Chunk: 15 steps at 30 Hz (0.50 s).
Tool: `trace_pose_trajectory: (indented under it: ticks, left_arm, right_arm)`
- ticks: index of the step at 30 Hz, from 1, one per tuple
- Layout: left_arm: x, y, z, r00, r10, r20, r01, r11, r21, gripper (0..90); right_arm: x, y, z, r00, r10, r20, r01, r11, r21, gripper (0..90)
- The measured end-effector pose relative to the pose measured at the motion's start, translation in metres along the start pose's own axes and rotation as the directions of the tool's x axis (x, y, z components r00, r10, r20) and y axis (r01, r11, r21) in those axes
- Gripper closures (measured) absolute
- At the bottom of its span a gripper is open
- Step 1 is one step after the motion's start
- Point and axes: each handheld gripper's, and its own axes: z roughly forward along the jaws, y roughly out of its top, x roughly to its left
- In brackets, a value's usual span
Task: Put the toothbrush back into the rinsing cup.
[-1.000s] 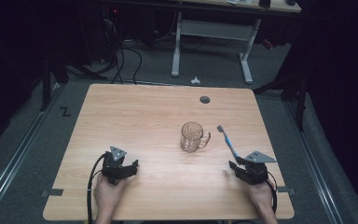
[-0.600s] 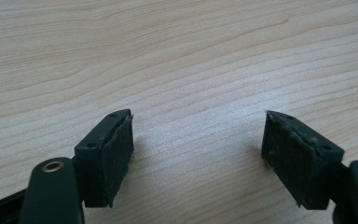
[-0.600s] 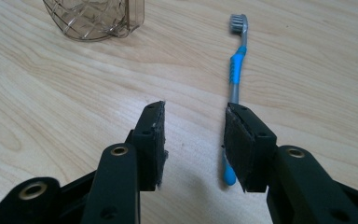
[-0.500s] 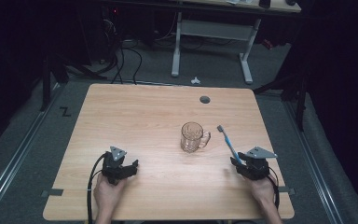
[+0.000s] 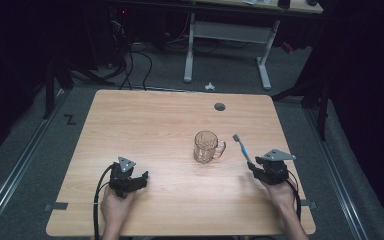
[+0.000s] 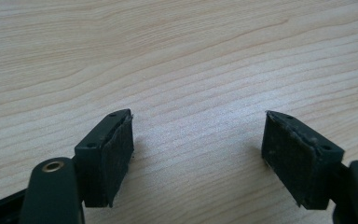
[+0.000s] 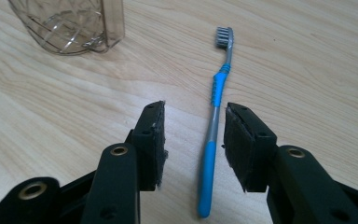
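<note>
A blue and grey toothbrush [image 5: 242, 146] [image 7: 219, 84] lies flat on the wooden table [image 5: 155, 125], bristle end pointing away from me. My right gripper [image 5: 255, 170] [image 7: 193, 135] is open, with its jaws on either side of the handle and a gap on both sides. Just left of the brush stands a clear glass mug [image 5: 207, 146] [image 7: 70, 23], upright, its handle turned toward the brush. My left gripper [image 5: 139, 181] [image 6: 198, 140] rests open near the front left of the table, with bare wood between its pads.
A small dark grommet hole [image 5: 220, 106] sits near the table's far edge. Beyond the table are a white desk frame [image 5: 225, 30] and cables on the floor [image 5: 130, 65]. Bare wood stretches across the table's left and middle.
My right gripper has crept forward along the toothbrush, so more of the handle lies between its jaws. The left gripper, mug and toothbrush have stayed put.
</note>
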Motion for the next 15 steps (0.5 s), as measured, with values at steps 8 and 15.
trace_pose_trajectory:
  ticks: [8, 15]
  left_arm:
    - [0.0, 0.0, 0.0, 1.0, -0.001, 0.001, 0.001, 1.0, 0.0, 25.5]
    - [0.0, 0.0, 0.0, 1.0, -0.001, 0.001, 0.001, 1.0, 0.0, 25.5]
  right_arm:
    - [-0.008, 0.011, 0.011, 0.9998, 0.02, 0.001, -0.02, 0.999, 0.048, 59.9]
    - [-0.011, 0.021, 0.017, 1.0, 0.002, 0.005, -0.002, 0.996, 0.089, 60.4]
